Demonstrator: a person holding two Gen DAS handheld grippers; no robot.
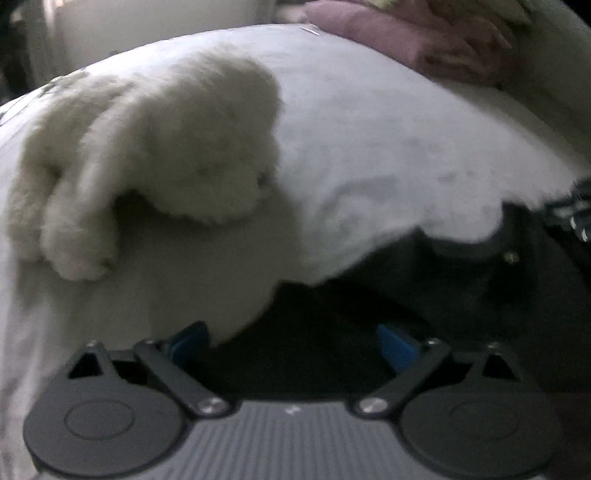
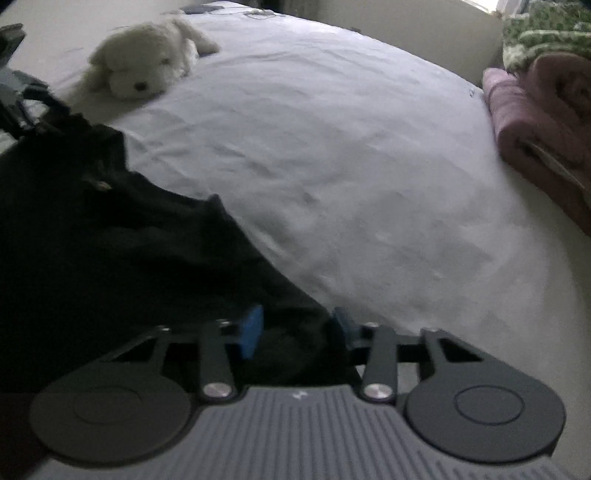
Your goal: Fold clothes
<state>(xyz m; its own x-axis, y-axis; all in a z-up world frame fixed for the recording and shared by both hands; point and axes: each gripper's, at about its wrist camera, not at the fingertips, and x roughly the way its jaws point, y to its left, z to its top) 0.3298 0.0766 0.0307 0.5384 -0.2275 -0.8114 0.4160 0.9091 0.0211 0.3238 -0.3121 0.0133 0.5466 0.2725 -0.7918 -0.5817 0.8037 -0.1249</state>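
White bed sheet covers the bed and carries everything. Nearest, the right tongs are closed on a bunched fold of the black garment, which fills the space between the blue pads. This garment lies on the near left part of the bed in the right wrist view. The left tongs stand spread wide, with dark cloth between the fingers but not pinched. Farther, a white plush dog rests on the sheet. At the far right edge lies a folded pink towel, with a green patterned cloth above it.
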